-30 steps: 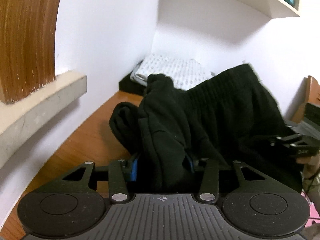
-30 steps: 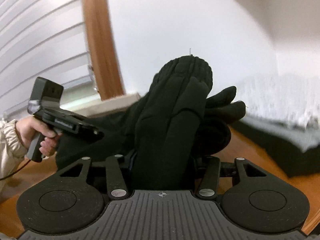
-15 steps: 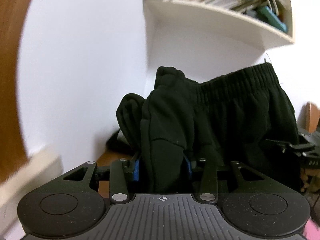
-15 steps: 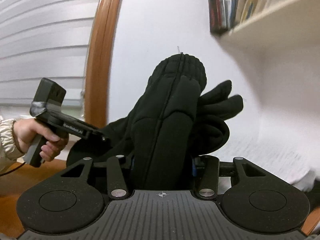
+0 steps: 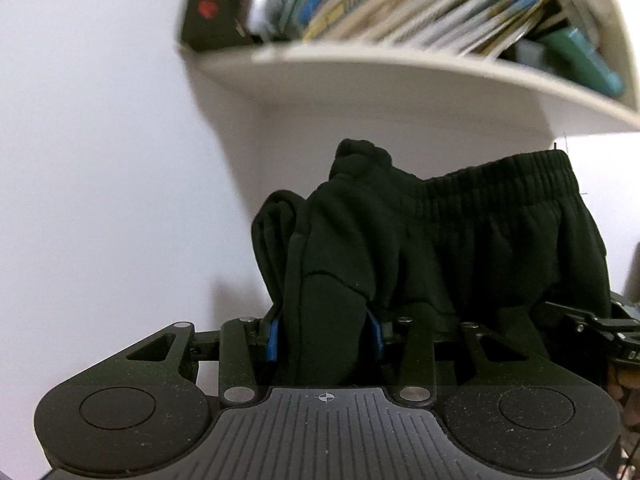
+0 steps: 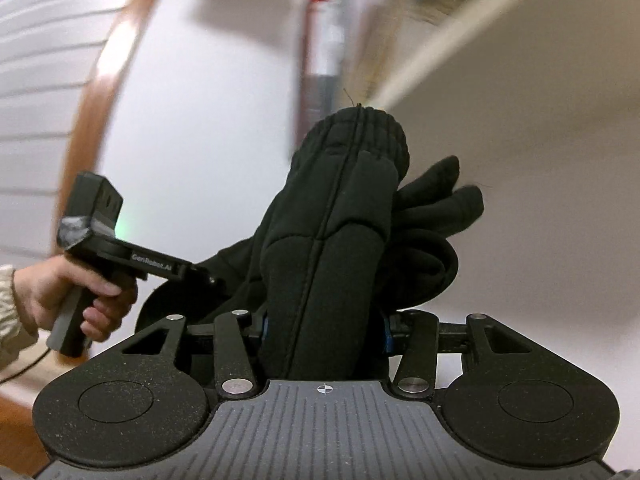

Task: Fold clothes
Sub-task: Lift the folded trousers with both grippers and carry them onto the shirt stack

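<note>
Wall point(image 5: 100, 160): plain white, fills the background behind everything in the left wrist view.
Window blind point(image 6: 36, 60): white, horizontal slats, far left of the right wrist view, edged by a curved brown wooden frame point(image 6: 100, 92).
Shelf point(image 5: 400, 76): white wall-mounted board, high above the garment, loaded with blurred, colourful, leaning books point(image 5: 400, 0); a black box with red print point(image 5: 212, 4) stands at its left end.
Garment point(image 5: 460, 248): black fleece trousers with a ribbed elastic waistband, held up in the air in front of the wall, below the shelf; waistband stretched roughly level between the two tongs, cloth bunched in thick folds at each grip.
Left tongs point(image 5: 326, 332): partly closed, blue pads pressed on either side of a thick wad of the black cloth; seen from the side in the right wrist view point(image 6: 216, 280), nose buried in the garment.
Right tongs point(image 6: 324, 328): partly closed, clamped on a bunched waistband end point(image 6: 352, 148) that stands up between the fingers; only their black tip shows at the right edge of the left wrist view.
Hand point(image 6: 76, 296): wrapped around the grey pistol grip of the left tongs, a cream knitted cuff point(image 6: 8, 320) at the wrist.
</note>
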`<action>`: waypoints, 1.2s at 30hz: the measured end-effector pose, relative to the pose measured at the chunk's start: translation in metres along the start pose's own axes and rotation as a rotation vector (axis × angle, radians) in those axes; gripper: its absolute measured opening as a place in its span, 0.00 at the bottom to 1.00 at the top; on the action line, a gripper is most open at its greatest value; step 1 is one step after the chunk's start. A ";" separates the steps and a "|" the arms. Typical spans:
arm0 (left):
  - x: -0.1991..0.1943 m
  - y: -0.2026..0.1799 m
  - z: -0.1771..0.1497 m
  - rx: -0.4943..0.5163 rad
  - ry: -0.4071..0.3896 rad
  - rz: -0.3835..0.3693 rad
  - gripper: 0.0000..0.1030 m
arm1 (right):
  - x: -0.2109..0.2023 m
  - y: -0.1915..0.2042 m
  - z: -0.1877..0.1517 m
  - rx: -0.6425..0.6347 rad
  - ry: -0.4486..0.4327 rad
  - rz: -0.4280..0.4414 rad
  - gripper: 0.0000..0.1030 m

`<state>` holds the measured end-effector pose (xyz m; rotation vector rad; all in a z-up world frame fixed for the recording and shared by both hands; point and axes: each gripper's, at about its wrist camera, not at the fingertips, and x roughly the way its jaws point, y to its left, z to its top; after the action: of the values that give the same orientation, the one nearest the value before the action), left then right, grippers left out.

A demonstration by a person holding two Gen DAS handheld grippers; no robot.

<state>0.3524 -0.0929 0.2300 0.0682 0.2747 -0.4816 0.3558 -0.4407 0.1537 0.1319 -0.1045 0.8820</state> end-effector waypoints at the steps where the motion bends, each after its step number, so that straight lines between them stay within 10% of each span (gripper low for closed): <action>1: 0.018 0.003 0.003 0.011 0.017 0.000 0.42 | 0.009 -0.017 -0.005 0.040 0.007 -0.014 0.46; 5: 0.115 0.015 0.004 0.042 0.154 0.022 0.42 | 0.044 -0.078 -0.039 0.205 0.077 -0.118 0.48; 8: 0.173 0.020 -0.009 0.096 0.319 0.151 0.40 | 0.080 -0.118 -0.082 0.263 0.336 -0.233 0.55; 16: 0.149 0.014 -0.029 0.089 0.189 0.197 0.45 | 0.053 -0.147 -0.073 0.081 0.212 -0.296 0.65; 26: 0.170 0.004 -0.074 0.049 0.225 0.214 0.45 | 0.148 -0.197 -0.098 0.003 0.408 -0.196 0.11; 32: 0.157 -0.005 -0.079 0.038 0.206 0.246 0.47 | 0.174 -0.206 -0.096 -0.027 0.436 -0.203 0.11; 36: 0.151 -0.010 -0.080 0.040 0.148 0.203 0.52 | 0.147 -0.196 -0.087 0.008 0.375 -0.201 0.30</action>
<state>0.4565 -0.1589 0.1116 0.1700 0.3990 -0.2803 0.6038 -0.4382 0.0754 -0.0172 0.2590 0.6940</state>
